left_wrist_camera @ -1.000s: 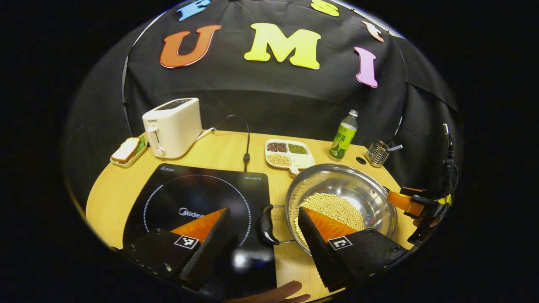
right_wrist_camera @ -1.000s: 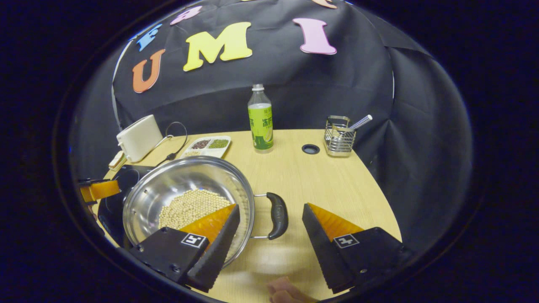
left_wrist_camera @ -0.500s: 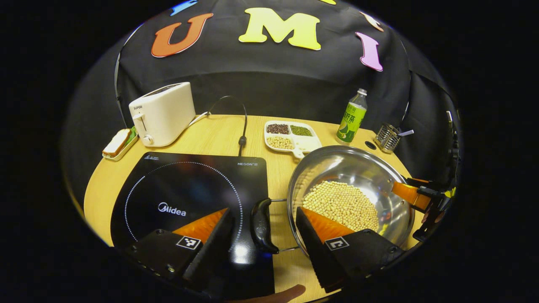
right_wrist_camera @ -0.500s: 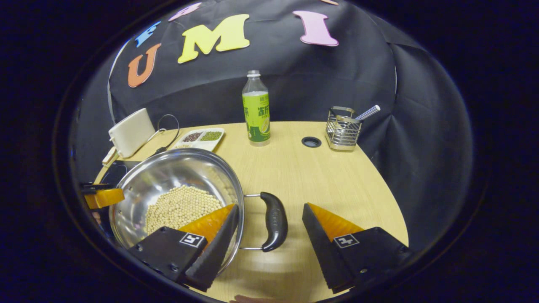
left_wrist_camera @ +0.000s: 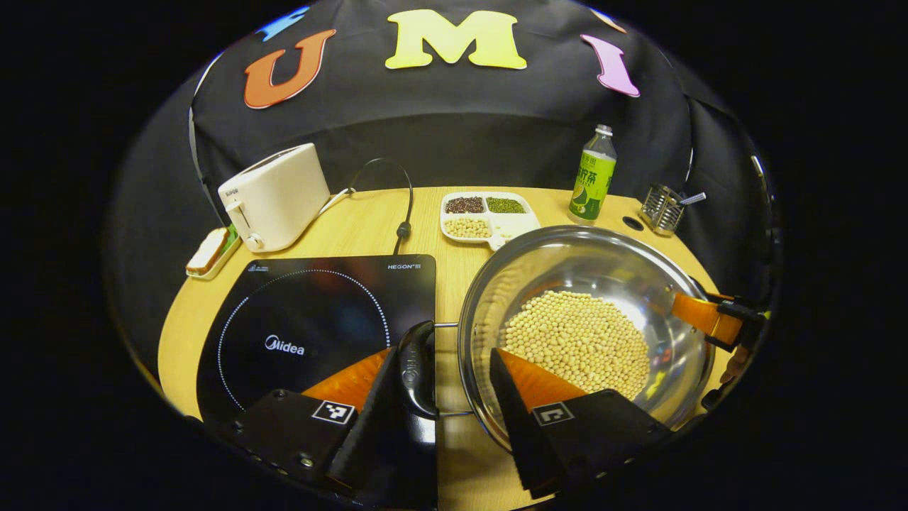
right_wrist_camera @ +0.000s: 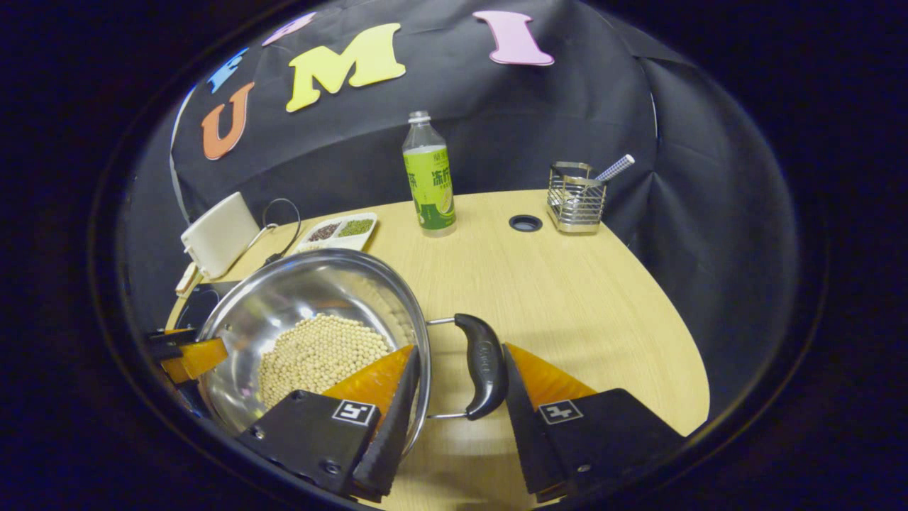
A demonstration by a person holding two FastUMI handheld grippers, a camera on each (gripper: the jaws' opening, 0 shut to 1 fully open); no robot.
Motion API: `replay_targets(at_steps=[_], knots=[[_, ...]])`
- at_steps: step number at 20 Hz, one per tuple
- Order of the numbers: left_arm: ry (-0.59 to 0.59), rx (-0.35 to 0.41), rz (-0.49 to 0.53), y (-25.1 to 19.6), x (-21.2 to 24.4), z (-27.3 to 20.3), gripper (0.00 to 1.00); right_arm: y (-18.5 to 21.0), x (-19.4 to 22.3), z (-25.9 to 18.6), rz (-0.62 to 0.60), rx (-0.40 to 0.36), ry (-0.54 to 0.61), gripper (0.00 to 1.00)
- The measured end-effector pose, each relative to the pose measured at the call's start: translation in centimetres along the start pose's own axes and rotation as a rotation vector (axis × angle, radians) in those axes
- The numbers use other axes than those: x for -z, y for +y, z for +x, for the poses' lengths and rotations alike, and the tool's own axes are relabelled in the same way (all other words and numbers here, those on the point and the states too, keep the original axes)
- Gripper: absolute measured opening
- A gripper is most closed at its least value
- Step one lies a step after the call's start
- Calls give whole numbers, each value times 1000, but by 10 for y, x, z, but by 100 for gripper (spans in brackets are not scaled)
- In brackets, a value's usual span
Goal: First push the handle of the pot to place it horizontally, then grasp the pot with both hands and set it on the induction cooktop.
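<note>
A steel pot [left_wrist_camera: 582, 266] holding soybeans [left_wrist_camera: 578, 341] stands right of the black induction cooktop [left_wrist_camera: 312, 319]. Its black left handle [left_wrist_camera: 413, 365] lies level over the cooktop's right edge. My left gripper [left_wrist_camera: 443, 355] is open around that handle, which touches the left finger, while the right finger reaches over the pot's rim. In the right gripper view, the pot [right_wrist_camera: 305, 291] sits at the left with its black right handle [right_wrist_camera: 484, 362] level. My right gripper [right_wrist_camera: 460, 349] is open around it, the handle against the right finger. Each view shows the other gripper's orange finger at the pot's far rim.
Behind the cooktop stand a white toaster [left_wrist_camera: 277, 195], its cable, and a dish with bread [left_wrist_camera: 211, 250]. A divided tray of beans [left_wrist_camera: 486, 216], a green bottle [right_wrist_camera: 429, 184] and a wire holder [right_wrist_camera: 576, 202] line the back. A cable hole [right_wrist_camera: 525, 223] marks the tabletop.
Both grippers have moved forward and down around the pot's two handles, and their fingers have narrowed somewhat. The pot looms larger in both views.
</note>
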State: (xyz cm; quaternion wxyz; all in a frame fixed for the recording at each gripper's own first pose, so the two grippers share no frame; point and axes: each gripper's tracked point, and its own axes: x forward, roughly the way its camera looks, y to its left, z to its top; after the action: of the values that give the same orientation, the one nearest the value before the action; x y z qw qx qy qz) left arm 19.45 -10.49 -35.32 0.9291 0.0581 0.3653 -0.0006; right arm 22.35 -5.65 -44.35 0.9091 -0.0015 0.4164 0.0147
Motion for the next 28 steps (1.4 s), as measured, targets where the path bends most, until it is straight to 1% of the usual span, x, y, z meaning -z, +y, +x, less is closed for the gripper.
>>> replay_targets(at_steps=[1, 2, 3, 4, 9, 12, 16, 18, 19, 20, 21, 22, 23, 24, 25, 26, 28], knots=[[5, -5, -15, -1, 1, -1, 72, -1, 1, -3, 1, 5, -5, 69], [5, 2, -22, -3, 0, -1, 63, -2, 3, -5, -6, 10, -3, 66], [11, 7, -22, -3, 2, -2, 60, -2, 5, -9, -7, 11, -1, 65], [18, 12, -25, -5, 3, -6, 59, -4, 7, -12, -5, 15, -1, 66], [47, 36, -36, -13, 10, -12, 57, -12, 10, -30, -1, 37, -12, 64], [36, 56, -47, -15, 8, -21, 57, -15, 10, -43, 1, 42, -18, 63], [17, 77, -49, -13, -3, -40, 57, -13, 1, -66, -4, 47, -39, 63], [-17, 104, -67, -12, -19, -53, 57, -12, -8, -81, 14, 49, -44, 63], [-27, 124, -77, -11, -25, -59, 65, -10, -13, -88, 20, 46, -43, 63], [-37, 144, -88, -10, -31, -66, 57, -8, -18, -95, 25, 42, -44, 63], [-41, 159, -94, -9, -37, -71, 57, -6, -26, -101, 30, 35, -52, 63], [-50, 166, -91, -6, -42, -76, 54, -2, -31, -108, 29, 29, -56, 64], [-58, 169, -84, -2, -47, -82, 54, 2, -38, -116, 30, 22, -60, 63], [-70, 165, -80, 3, -54, -87, 54, 8, -44, -121, 27, 3, -57, 63], [-78, 166, -80, 9, -59, -92, 44, 14, -50, -125, 27, -14, -49, 64], [-88, 170, -83, 14, -65, -98, 54, 19, -55, -129, 34, -28, -39, 63], [-107, 168, -75, 24, -76, -108, 54, 29, -65, -137, 31, -41, -31, 63]])
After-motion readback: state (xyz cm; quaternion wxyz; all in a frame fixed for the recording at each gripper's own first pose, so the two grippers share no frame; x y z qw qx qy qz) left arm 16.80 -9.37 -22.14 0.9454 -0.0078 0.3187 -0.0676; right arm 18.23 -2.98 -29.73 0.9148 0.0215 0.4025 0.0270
